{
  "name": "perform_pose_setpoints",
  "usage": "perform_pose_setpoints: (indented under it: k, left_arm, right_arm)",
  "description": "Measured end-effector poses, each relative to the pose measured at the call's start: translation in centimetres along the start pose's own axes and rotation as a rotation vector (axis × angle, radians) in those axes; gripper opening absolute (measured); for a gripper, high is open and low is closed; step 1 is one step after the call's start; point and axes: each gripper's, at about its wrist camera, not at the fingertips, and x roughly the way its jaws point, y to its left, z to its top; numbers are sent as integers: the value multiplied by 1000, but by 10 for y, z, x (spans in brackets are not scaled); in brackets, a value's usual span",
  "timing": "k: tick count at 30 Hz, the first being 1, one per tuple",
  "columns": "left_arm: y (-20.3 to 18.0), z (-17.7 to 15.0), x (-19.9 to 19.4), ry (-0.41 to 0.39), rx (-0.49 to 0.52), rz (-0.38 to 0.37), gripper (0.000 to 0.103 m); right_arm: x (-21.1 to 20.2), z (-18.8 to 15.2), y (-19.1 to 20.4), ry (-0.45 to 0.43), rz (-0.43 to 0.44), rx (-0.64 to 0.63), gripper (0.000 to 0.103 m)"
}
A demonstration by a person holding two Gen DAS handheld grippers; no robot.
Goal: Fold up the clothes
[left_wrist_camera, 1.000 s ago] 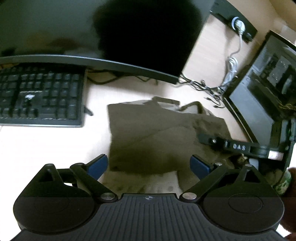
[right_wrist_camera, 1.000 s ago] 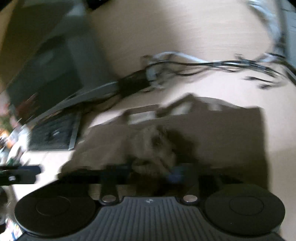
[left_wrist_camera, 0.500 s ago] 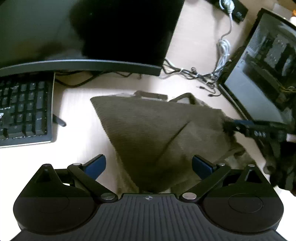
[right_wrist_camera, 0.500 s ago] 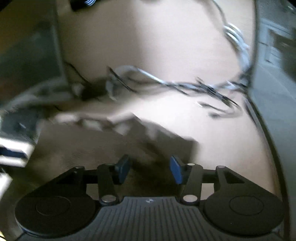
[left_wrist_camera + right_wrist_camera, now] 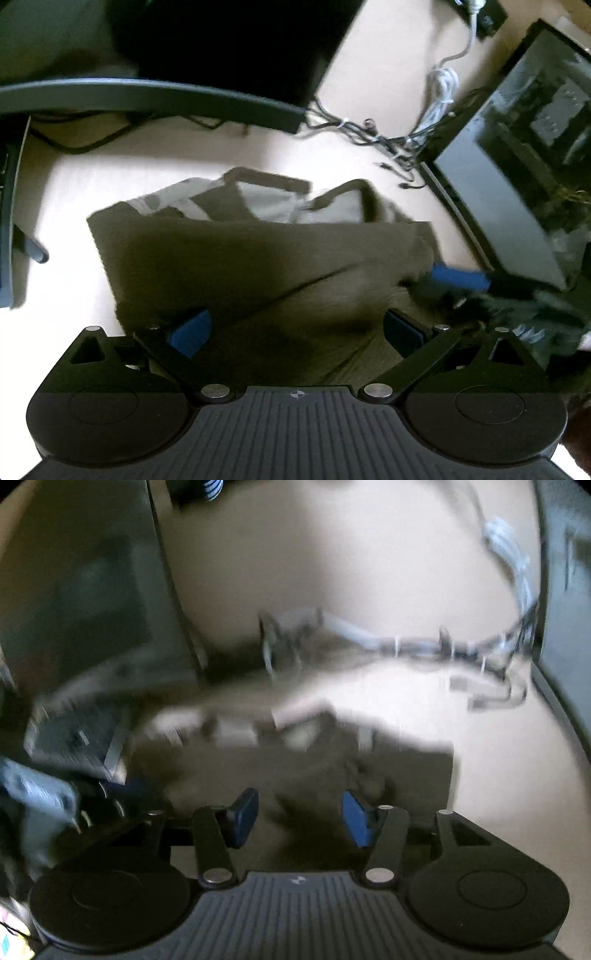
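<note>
- My left gripper (image 5: pixel 295 326) hangs wide apart over the garment (image 5: pixel 236 266), gripping nothing.
- My right gripper (image 5: pixel 299 818) is parted too, empty, above the same cloth.
- Garment lies mid-frame on the desk (image 5: pixel 74 177), below the monitor (image 5: pixel 184 55).

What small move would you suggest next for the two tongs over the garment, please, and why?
Probably lower the left tongs onto the near edge of the garment and close there. Both tongs stand open with nothing gripped, the right tongs sit at the cloth's right side, and the garment lies only partly folded on the desk, straps showing at its far edge.
</note>
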Motion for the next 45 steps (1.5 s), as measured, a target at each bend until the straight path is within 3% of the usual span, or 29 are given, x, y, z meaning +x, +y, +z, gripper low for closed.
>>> perform_pose_setpoints:
  k: [2, 5, 9, 15, 20, 21, 23, 24, 25, 27, 32, 37, 45]
  left_arm:
    - [-1, 1, -3, -1, 4, 4, 102]
    - [-6, 0, -19, -24, 15, 31, 102]
    - [-8, -13, -46, -45, 27, 121, 102]
    - [7, -52, -69, -24, -60, 209, 102]
    - [14, -74, -73, -8, -116, 224, 101]
    - [13, -71, -69, -11, -105, 227, 95]
    - [11, -65, -63, -17, -83, 233, 81]
    - [10, -62, -59, -20, -72, 237, 64]
    - [9, -59, -56, -23, -61, 240, 52]
    - [7, -53, -49, -29, -39, 246, 43]
    - [4, -27, -24, -52, 34, 293, 41]
    - [6, -5, -15, -86, 41, 324, 44]
    - [23, -41, -52, -52, 1, 254, 66]
  right_arm:
    - [7, -4, 1, 34, -8, 3, 48]
    - [-15, 2, 6, 5, -19, -15, 49]
    - [-45, -1, 3, -24, -68, -72, 69]
    - [-56, -31, -27, 33, -186, 77, 78]
    - [-57, -55, -35, 68, -147, 150, 78]
    - [-56, -57, -33, 62, -134, 144, 77]
    - [-53, -58, -28, 55, -113, 118, 53]
    - [-48, -56, -24, 57, -117, 99, 40]
    - [-41, -53, -21, 57, -125, 81, 37]
    - [-28, -45, -19, 50, -132, 58, 30]
    - [0, -18, -24, 42, -140, 31, 27]
    - [16, 5, -33, 27, -181, -2, 27]
    - [6, 5, -35, 30, -180, -21, 29]
